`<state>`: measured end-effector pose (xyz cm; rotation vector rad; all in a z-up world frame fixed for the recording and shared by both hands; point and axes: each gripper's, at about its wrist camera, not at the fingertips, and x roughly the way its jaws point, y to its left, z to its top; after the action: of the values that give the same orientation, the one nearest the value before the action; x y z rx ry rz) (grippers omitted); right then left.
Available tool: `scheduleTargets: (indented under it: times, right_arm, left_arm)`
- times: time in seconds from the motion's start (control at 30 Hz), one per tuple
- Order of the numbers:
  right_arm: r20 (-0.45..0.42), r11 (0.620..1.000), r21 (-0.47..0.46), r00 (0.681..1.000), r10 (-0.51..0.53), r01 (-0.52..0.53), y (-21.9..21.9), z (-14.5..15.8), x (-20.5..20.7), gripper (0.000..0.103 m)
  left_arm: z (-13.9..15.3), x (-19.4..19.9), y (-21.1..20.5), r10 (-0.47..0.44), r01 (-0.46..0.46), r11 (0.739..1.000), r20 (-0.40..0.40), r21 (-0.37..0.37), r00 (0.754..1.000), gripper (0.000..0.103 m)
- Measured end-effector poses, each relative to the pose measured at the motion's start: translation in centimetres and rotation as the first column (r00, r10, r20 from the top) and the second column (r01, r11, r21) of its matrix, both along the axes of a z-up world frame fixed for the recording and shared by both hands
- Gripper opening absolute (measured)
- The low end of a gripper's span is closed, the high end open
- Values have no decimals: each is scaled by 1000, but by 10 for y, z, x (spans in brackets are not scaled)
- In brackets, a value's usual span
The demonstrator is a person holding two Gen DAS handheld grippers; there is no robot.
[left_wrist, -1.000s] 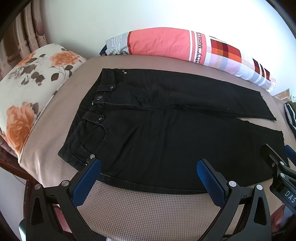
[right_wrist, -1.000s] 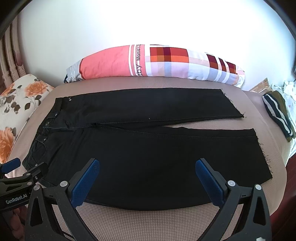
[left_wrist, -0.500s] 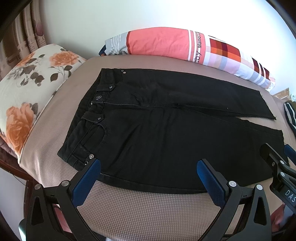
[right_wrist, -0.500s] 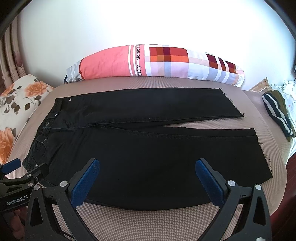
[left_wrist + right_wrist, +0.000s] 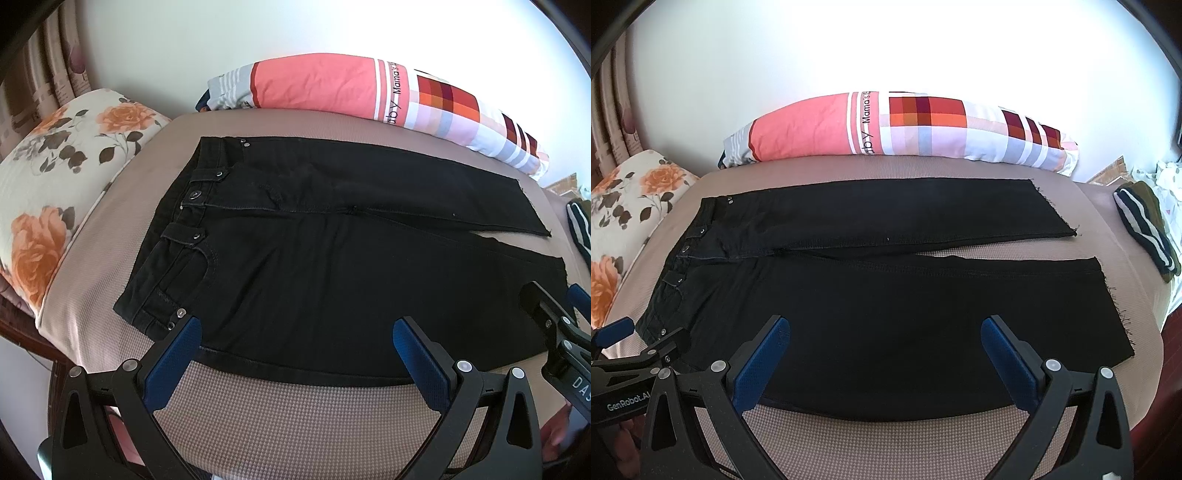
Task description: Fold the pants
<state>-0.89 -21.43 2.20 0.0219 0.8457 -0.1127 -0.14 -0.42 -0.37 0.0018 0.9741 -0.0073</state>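
Black pants [image 5: 332, 266] lie flat on the beige bed, waistband at the left, the two legs running right and slightly apart at the hems. They also show in the right wrist view [image 5: 886, 295]. My left gripper [image 5: 295, 332] is open and empty, hovering over the pants' near edge by the waist. My right gripper [image 5: 882, 332] is open and empty over the near leg. Each gripper shows at the edge of the other's view: the right gripper [image 5: 554, 325] and the left gripper [image 5: 639, 343].
A pink and checked long pillow [image 5: 897, 129] lies along the far wall. A floral pillow [image 5: 62, 177] sits at the left. A striped dark garment [image 5: 1145, 229] lies at the right. The bed's [image 5: 295, 417] near edge runs below both grippers.
Both grippers have barely moved; the left view has shifted very slightly. The pants lie as before.
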Motion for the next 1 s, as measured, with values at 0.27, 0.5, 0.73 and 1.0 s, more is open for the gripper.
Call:
scheduleTargets:
  times: [0.27,0.5,0.73,1.0]
  right_arm:
    - [6,1000,5,1000,0,0,-1,3,3,103]
    - [19,1000,19,1000,12,-12,-2,5,9,103]
    - [14,1000,17,1000,8,-9,-8,4,21,103]
    - [-1,999,48,1000,5,-5,-27,2,46,103]
  left_arm:
    - [0,1,0,-1,2,1000,0,-12,1000,103]
    - [3,14,2,-13,14,999,-32,40,999,103]
    - [8,41,14,-48,49,998,24,-39,999,103]
    - [10,110,64,-43,44,992,11,-115,999,83]
